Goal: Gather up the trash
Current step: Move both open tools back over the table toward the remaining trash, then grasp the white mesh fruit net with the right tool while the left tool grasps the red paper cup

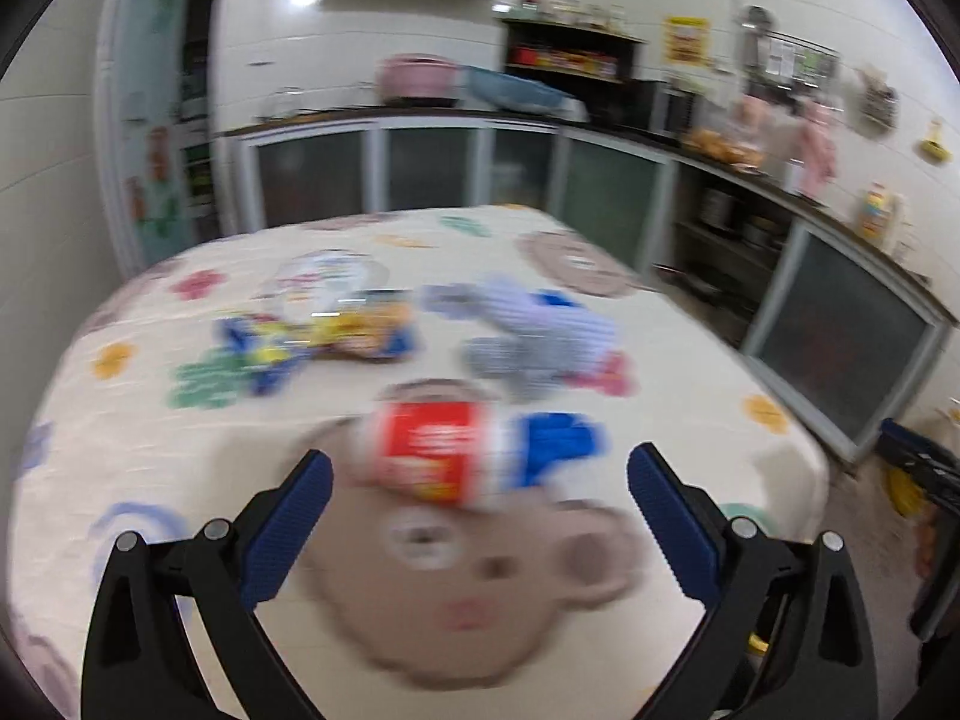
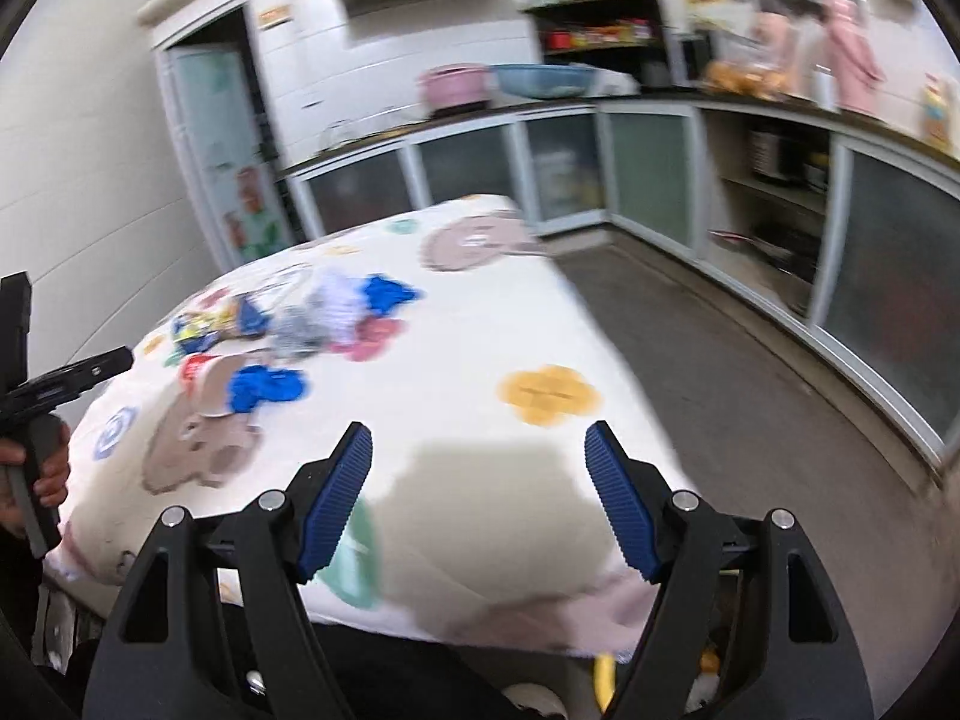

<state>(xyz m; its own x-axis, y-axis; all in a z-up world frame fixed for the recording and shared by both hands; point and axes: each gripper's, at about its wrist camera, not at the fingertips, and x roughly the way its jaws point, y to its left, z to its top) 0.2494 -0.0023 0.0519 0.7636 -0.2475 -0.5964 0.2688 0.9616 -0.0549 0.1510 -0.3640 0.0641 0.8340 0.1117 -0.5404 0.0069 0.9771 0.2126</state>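
Across the patterned tablecloth (image 1: 690, 360) litter lies scattered: a yellow-blue wrapper (image 1: 336, 336), then a red-labelled cup (image 1: 432, 450) nearest the left gripper (image 1: 480, 480). Both the left and the right gripper (image 2: 478, 462) gape empty; a hasty grab could knock the cup away.

Both wrist views over shared table (image 1: 690, 360)

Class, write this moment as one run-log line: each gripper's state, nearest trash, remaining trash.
left gripper: open, empty | right gripper: open, empty | nearest: red can, lying on tablecloth | remaining: snack wrappers, crumpled cloth
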